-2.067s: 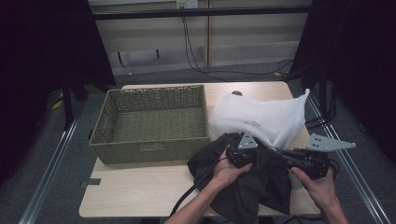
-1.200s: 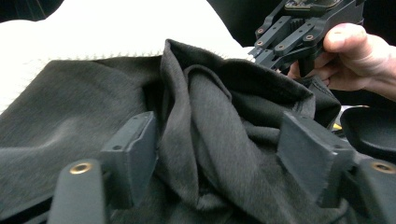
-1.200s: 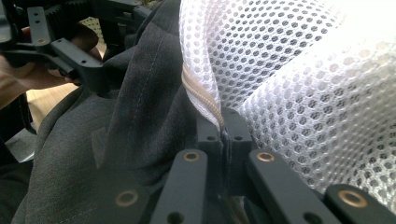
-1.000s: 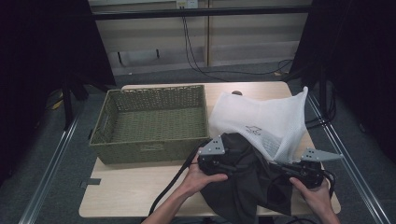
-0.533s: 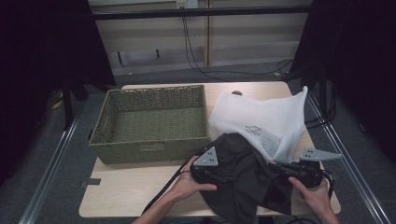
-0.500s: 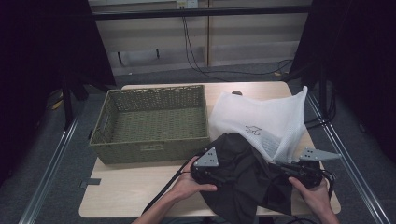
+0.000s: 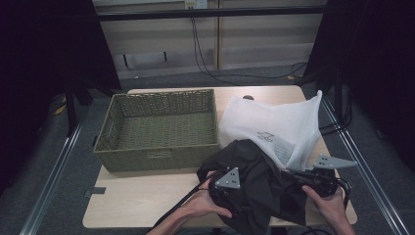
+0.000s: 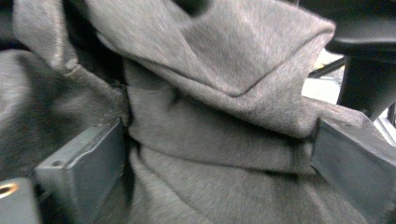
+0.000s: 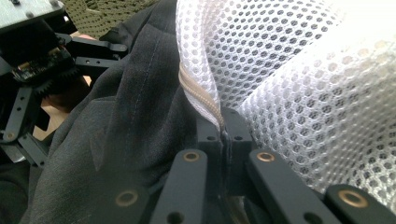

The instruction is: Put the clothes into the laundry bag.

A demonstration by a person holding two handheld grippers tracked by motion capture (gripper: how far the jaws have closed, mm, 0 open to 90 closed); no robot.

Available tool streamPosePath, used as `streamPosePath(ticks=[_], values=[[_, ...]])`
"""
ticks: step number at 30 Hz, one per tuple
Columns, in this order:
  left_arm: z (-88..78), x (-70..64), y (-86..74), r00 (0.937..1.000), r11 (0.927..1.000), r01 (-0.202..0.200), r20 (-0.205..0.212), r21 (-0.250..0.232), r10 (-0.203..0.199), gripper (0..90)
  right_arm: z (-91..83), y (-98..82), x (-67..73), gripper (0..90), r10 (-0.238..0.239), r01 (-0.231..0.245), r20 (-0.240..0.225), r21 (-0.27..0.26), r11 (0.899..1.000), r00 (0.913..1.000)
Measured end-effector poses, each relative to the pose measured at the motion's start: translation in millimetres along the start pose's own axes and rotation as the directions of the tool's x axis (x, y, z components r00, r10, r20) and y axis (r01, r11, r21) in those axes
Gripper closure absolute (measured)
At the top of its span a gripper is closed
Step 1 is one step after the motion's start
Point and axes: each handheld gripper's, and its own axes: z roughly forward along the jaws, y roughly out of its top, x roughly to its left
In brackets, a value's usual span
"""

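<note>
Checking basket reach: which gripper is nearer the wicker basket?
Left. The left gripper sits in the dark garment just off the wicker basket's near right corner; the right gripper is farther right, shut on the mesh bag's edge.

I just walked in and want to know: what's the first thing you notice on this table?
The dark garment bunched at the table's near edge, between two hand-held grippers. The left gripper has its jaws spread wide with a fold of that cloth between them; they have just been opening. The right gripper is shut on the zipper edge of the white mesh bag, which lies beside the green wicker basket.
</note>
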Motion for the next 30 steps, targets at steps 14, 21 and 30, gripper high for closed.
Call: streamPosePath(ticks=[14,21,30], values=[[9.7,1.7,5.6,0.9798,0.995,-0.005,-0.198,0.099,0.025,41.7,2.8,1.4,2.3,88.4,-0.009,0.009,0.007,0.008,1.0,0.9999],[5.4,9.0,12.8,0.9806,0.9979,0.058,-0.189,0.027,-0.052,74.7,0.2,15.2,8.7,88.5,-0.026,0.026,-0.001,-0.01,1.0,0.9997],[-13.9,12.2,33.7,0.9788,0.9894,0.106,-0.165,-0.099,-0.121,76.5,-8.5,59.8,22.2,88.5,-0.086,0.085,-0.015,-0.072,0.994,0.9962]])
